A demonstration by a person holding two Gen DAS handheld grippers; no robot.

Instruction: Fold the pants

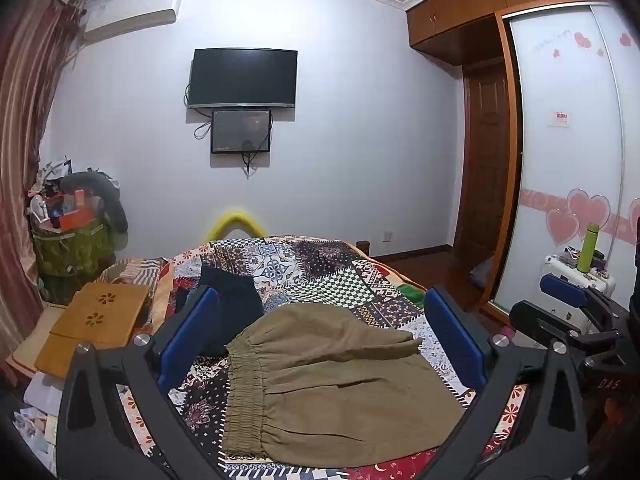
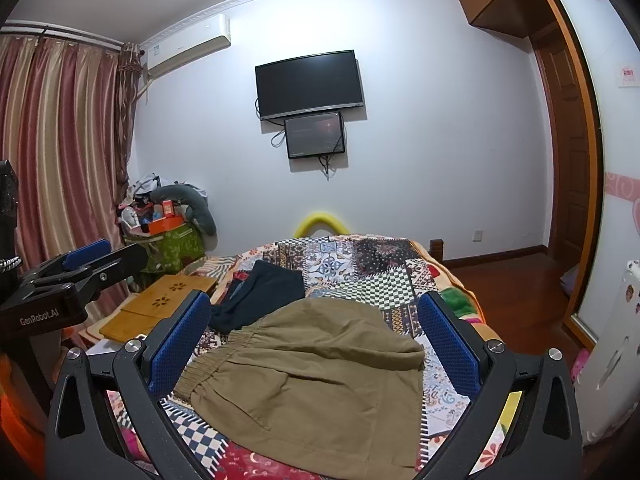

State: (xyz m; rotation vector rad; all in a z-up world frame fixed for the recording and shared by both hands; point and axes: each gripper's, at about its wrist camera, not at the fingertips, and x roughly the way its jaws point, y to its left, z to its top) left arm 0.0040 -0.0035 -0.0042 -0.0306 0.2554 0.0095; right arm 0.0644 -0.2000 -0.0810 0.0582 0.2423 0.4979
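Olive-brown pants (image 1: 332,384) lie folded on the patchwork bedspread (image 1: 320,268), the elastic waistband on the left. My left gripper (image 1: 320,336) hovers above them, open, its blue pads wide apart with nothing between. My right gripper (image 2: 316,340) hangs over the same pants (image 2: 312,392), also open and holding nothing. In the left wrist view the right gripper (image 1: 568,296) shows at the right edge. The left gripper (image 2: 86,258) appears at the left edge of the right wrist view.
A dark navy garment (image 1: 228,300) lies on the bed beyond the pants. A wooden lap tray (image 1: 96,316) sits at the bed's left side. A cluttered green basket (image 1: 68,236) stands by the curtain. A white suitcase with a green bottle (image 1: 588,248) stands right, by the wardrobe.
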